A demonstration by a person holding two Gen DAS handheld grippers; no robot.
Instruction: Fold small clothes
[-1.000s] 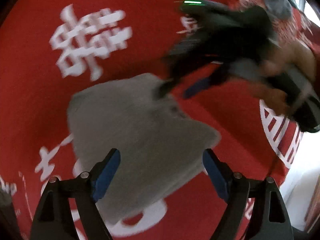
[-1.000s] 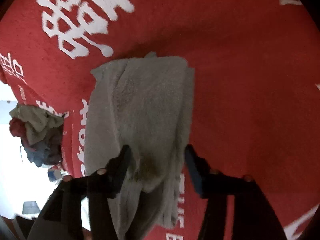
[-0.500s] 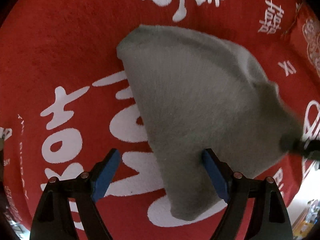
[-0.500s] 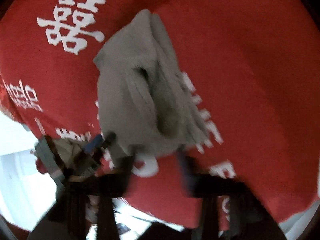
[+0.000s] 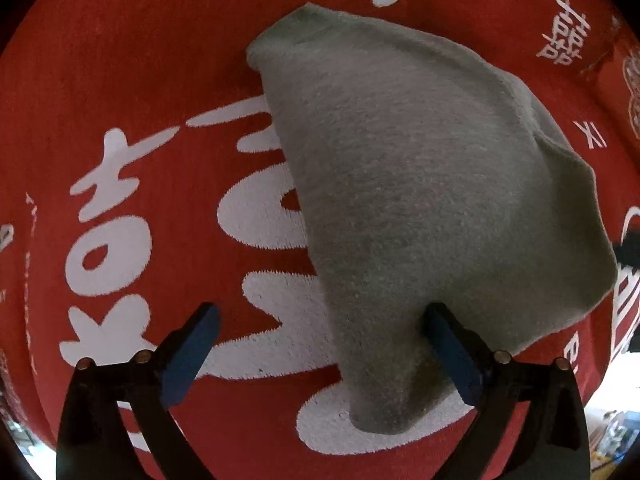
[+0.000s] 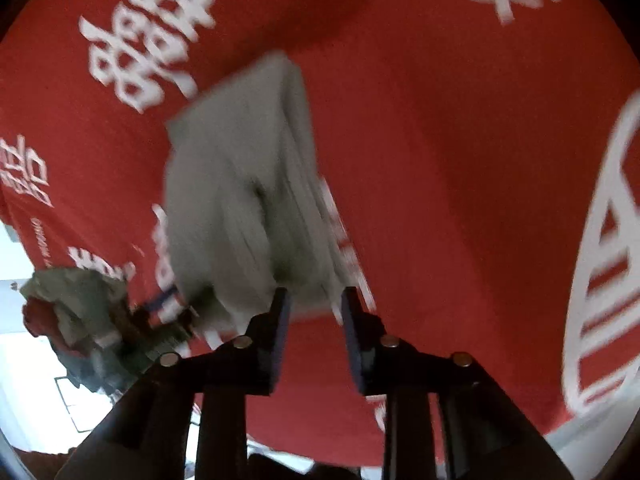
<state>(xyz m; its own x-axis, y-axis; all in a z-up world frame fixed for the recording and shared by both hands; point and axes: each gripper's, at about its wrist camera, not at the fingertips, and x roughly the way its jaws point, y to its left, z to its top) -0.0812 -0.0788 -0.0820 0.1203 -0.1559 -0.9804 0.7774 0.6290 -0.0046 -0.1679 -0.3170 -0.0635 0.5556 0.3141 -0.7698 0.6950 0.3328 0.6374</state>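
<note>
Since a second earlier the left gripper [image 5: 320,324] had swung over and come down close above the grey garment [image 5: 420,200], and its jaws had just been opening to their widest; the right gripper [image 6: 314,304], which half a second before had been pinched shut, had just been opening again to a narrow gap. Both tongs were empty at this moment. On the left, one blue pad [image 5: 452,356] rested against the narrow near end of the cloth while the other stood well clear over bare red cloth, so nothing was clamped. On the right, the near edge of the garment [image 6: 248,200] lay just beyond the fingertips, and motion blur hid whether it was touched; no cloth was seen pressed between them. The garment lay folded into a compact wedge on the red tablecloth [image 5: 120,80] with white characters, flat and supported all along, which suits a finished or nearly finished fold being let go. The wide left jaws straddling its narrow end looked like readiness either to press it flat or to take a fresh hold. A heap of other clothes [image 6: 72,312] sat at the table's edge, probably waiting their turn.
</note>
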